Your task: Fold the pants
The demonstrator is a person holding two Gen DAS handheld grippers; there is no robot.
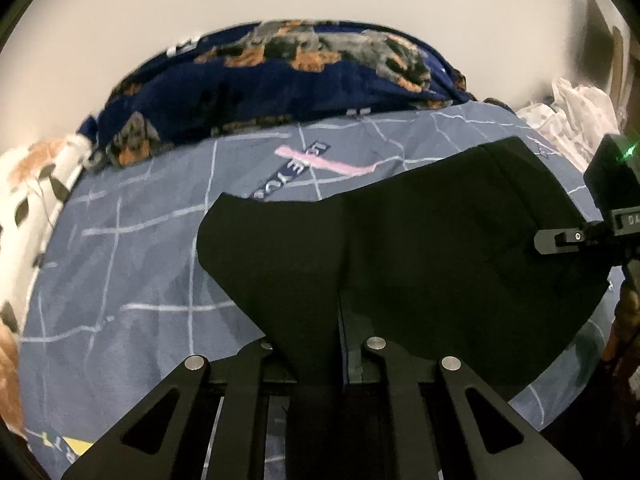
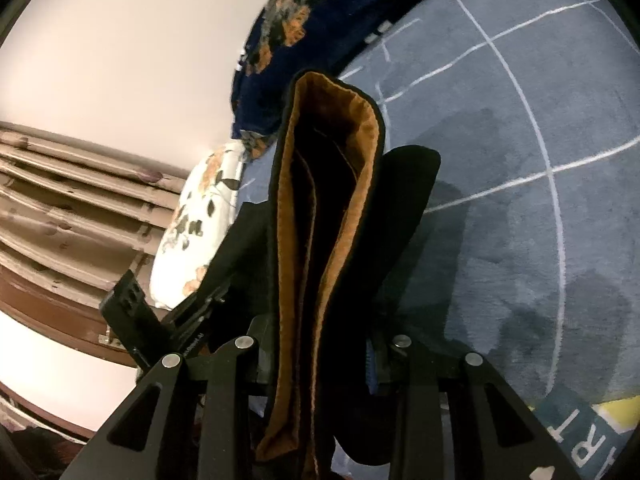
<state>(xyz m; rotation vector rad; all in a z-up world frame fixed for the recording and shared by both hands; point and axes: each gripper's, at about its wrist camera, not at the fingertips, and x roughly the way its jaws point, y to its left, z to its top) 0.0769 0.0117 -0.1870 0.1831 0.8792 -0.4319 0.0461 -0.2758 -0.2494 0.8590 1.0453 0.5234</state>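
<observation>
The black pants [image 1: 420, 240] are held up above the blue bedsheet [image 1: 132, 264]. My left gripper [image 1: 316, 364] is shut on one end of the fabric, which fans out ahead of it. My right gripper [image 2: 320, 360] is shut on the waistband [image 2: 332, 208], whose brown lining stands up between its fingers. The right gripper also shows at the right edge of the left wrist view [image 1: 560, 238], touching the far side of the pants. The left gripper shows at the left in the right wrist view [image 2: 132, 320].
A dark blue blanket [image 1: 280, 84] with orange and grey patches lies bunched at the far side of the bed. A white floral pillow [image 2: 196, 232] lies at the left, white cloth [image 1: 572, 120] at the right. A wooden headboard [image 2: 72, 216] stands behind the pillow.
</observation>
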